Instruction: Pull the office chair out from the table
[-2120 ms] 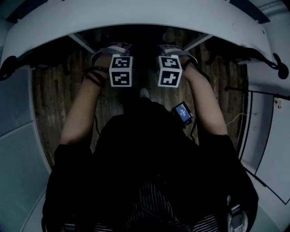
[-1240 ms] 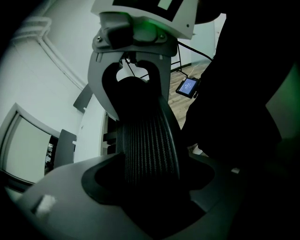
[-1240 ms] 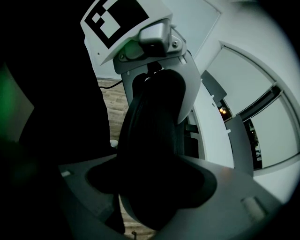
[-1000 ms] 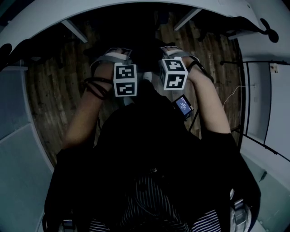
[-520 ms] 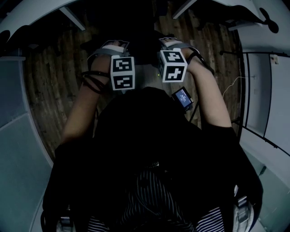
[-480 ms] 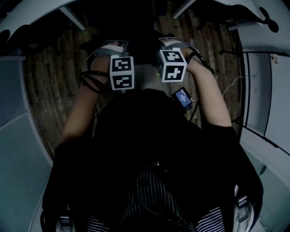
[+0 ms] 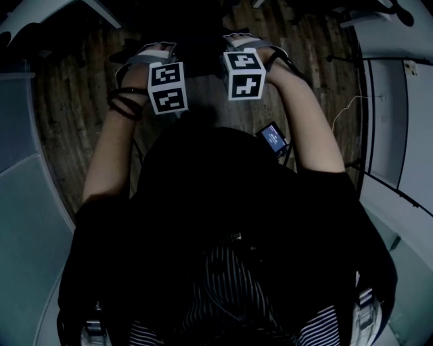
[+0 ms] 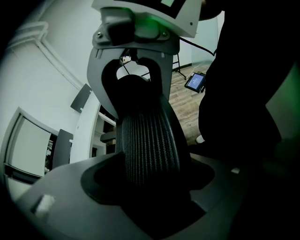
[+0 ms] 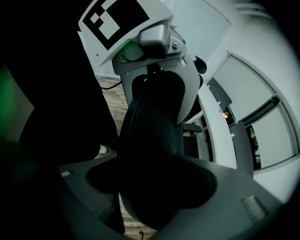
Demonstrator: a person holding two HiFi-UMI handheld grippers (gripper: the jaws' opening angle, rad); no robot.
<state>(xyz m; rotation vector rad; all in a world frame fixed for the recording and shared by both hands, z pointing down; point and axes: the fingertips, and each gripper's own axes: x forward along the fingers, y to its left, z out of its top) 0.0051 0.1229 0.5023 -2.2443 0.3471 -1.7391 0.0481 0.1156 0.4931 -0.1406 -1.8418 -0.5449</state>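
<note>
The wooden floor fills the head view from 9 o'clock round to 3 o'clock. The white desk shows only as edges in the corners at 11 and 1 o'clock. The person's dark-clothed body takes up the middle and the 6 o'clock half, with both bare forearms reaching toward 12 o'clock.

The office chair stands at 12 o'clock ahead of the person, a dark shape between the two hands. Only the ribbed top of its back can be made out clearly, and how far its seat stands from the desk cannot be told.

The left tongs, at 11 o'clock in the head view, are spread wide and clamped over that ribbed back, which fills the gap between the jaws. The right tongs, at 12 to 1 o'clock, grip the same back in the same wide hold just beside them.

A small lit screen sits by the right forearm, at 1 o'clock from the body.
</note>
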